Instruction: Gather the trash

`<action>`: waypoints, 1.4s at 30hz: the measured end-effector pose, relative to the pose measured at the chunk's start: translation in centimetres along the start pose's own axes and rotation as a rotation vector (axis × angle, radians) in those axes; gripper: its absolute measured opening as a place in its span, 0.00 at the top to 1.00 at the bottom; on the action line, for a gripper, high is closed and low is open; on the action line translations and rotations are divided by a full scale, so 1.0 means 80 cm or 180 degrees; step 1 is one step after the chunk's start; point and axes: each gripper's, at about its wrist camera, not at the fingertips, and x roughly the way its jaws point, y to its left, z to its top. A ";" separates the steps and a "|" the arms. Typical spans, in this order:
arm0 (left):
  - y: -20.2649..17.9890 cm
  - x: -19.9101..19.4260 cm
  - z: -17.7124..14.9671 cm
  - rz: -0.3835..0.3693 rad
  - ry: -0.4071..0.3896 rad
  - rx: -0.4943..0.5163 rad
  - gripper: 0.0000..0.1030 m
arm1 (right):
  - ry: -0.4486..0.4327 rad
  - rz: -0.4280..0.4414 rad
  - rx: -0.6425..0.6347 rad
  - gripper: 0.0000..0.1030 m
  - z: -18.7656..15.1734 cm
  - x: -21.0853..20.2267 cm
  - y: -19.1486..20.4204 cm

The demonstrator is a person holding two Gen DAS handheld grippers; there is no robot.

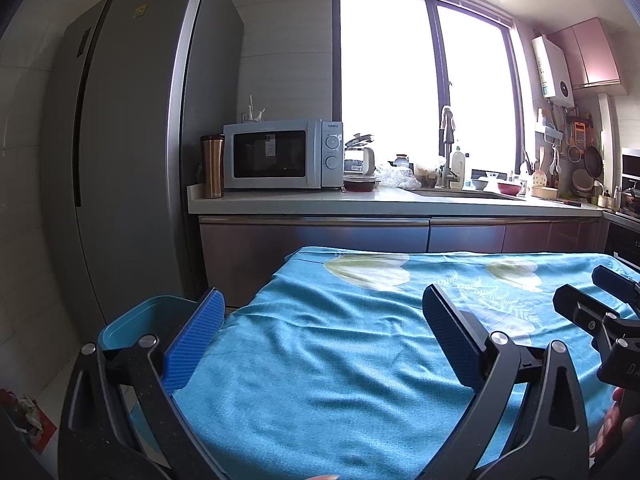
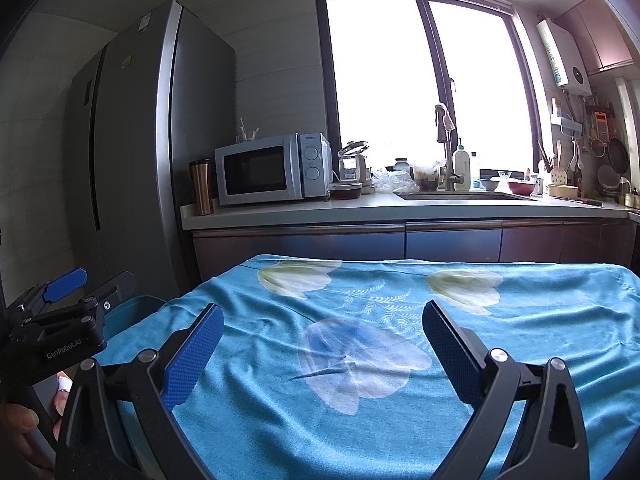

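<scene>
- Landmark: table under a wrinkled blue tablecloth (image 2: pixel 280 420) with pale flower print.
- Left gripper (image 1: pixel 320 344): jaws spread wide, nothing between the blue pads; it hangs over the table's near-left part.
- Right gripper (image 2: pixel 322 354): jaws equally spread, holding nothing; it sits over the table's near-middle, above a faded flower print.
- From the right wrist view the left gripper shows at the far left edge, off the table's left side; from the left wrist view the right gripper shows at the right edge.
- Teal bin (image 1: pixel 132 324): on the floor just beside the table's left edge, partly hidden behind the left gripper's finger. Can't see what's inside it.
- Trash: no loose pieces identifiable on the cloth in either view. Something crumpled on a red patch (image 1: pixel 28 420) lies on the floor, left of the table and bin; too blurred to identify.
- Behind the table: counter with a microwave (image 1: pixel 282 154), a sink (image 1: pixel 464 194) under the window, and a fridge (image 1: pixel 132 140) to the left.
</scene>
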 end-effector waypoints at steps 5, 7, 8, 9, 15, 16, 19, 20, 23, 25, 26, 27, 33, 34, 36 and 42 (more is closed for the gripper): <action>-0.002 0.001 0.000 -0.0010 0.0005 0.0006 0.06 | -0.0005 -0.0005 -0.0003 0.07 0.000 0.000 0.000; -0.003 0.001 0.001 -0.0010 0.0002 0.0005 0.06 | -0.0004 -0.0002 0.0000 0.07 0.000 0.001 -0.001; -0.003 0.002 0.001 -0.0014 0.0003 0.0004 0.06 | -0.0008 -0.0004 0.0001 0.07 0.000 0.001 -0.001; -0.003 0.002 0.001 -0.0007 0.0001 0.0009 0.06 | -0.0007 -0.0003 0.0001 0.07 0.000 0.000 -0.001; -0.005 0.003 0.001 -0.0012 -0.0003 0.0017 0.06 | 0.0008 -0.0008 0.0009 0.07 0.000 0.001 -0.002; -0.006 0.003 0.001 -0.0013 -0.0004 0.0020 0.06 | 0.0002 -0.0012 0.0009 0.07 0.000 0.000 -0.002; -0.007 0.003 0.000 -0.0017 0.0003 0.0015 0.06 | -0.0001 -0.0013 0.0010 0.07 0.001 0.001 -0.003; -0.007 0.003 0.000 -0.0017 0.0004 0.0015 0.06 | 0.0001 -0.0010 0.0011 0.07 0.001 0.001 -0.004; -0.007 0.003 0.000 -0.0013 0.0005 0.0016 0.06 | 0.0010 -0.0009 0.0012 0.07 0.001 0.002 -0.004; -0.007 0.003 0.000 -0.0016 0.0007 0.0013 0.06 | 0.0016 -0.0012 0.0014 0.07 0.001 0.002 -0.005; -0.007 0.003 0.000 -0.0016 0.0005 0.0012 0.06 | 0.0012 -0.0012 0.0016 0.07 0.001 0.002 -0.005; -0.007 0.003 0.000 -0.0015 0.0004 0.0015 0.06 | 0.0015 -0.0008 0.0018 0.07 0.001 0.002 -0.005; -0.008 0.003 -0.002 -0.0022 0.0015 0.0020 0.06 | 0.0026 -0.0011 0.0017 0.07 0.000 0.003 -0.005; -0.008 0.003 -0.002 -0.0025 0.0018 0.0018 0.06 | 0.0025 -0.0014 0.0017 0.07 0.000 0.003 -0.005; -0.008 0.004 -0.002 -0.0025 0.0017 0.0017 0.06 | 0.0025 -0.0015 0.0023 0.07 0.000 0.003 -0.006; -0.008 0.004 -0.004 -0.0021 0.0023 0.0018 0.06 | 0.0038 -0.0015 0.0030 0.07 -0.001 0.004 -0.007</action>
